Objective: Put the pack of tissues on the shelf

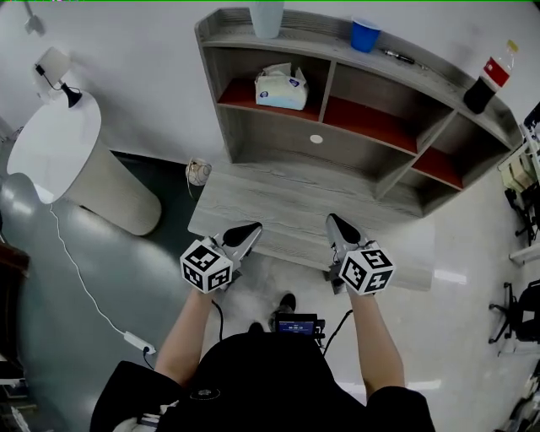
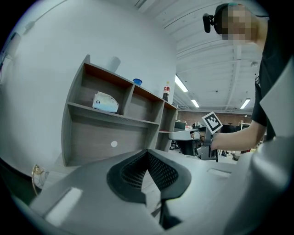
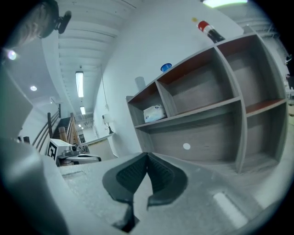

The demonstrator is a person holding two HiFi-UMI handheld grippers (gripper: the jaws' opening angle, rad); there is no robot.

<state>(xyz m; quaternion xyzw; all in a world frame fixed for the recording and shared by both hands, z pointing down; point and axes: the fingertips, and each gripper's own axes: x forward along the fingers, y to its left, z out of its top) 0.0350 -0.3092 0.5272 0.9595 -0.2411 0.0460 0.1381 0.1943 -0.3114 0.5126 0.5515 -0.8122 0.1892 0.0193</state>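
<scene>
The white and blue pack of tissues (image 1: 281, 87) lies in the upper left compartment of the grey wooden shelf (image 1: 396, 122); it also shows small in the left gripper view (image 2: 105, 102) and the right gripper view (image 3: 154, 113). My left gripper (image 1: 250, 230) hovers over the front edge of the desk, its jaws shut with nothing between them. My right gripper (image 1: 336, 224) hangs level with it a little to the right, also shut and empty. Both point toward the shelf, well short of the tissues.
On the shelf top stand a blue cup (image 1: 364, 35), a pale tumbler (image 1: 267, 17), a pen (image 1: 398, 56) and a cola bottle (image 1: 488, 78). A round white table (image 1: 59, 148) with a lamp stands at left. A cable and power strip (image 1: 135, 342) lie on the floor.
</scene>
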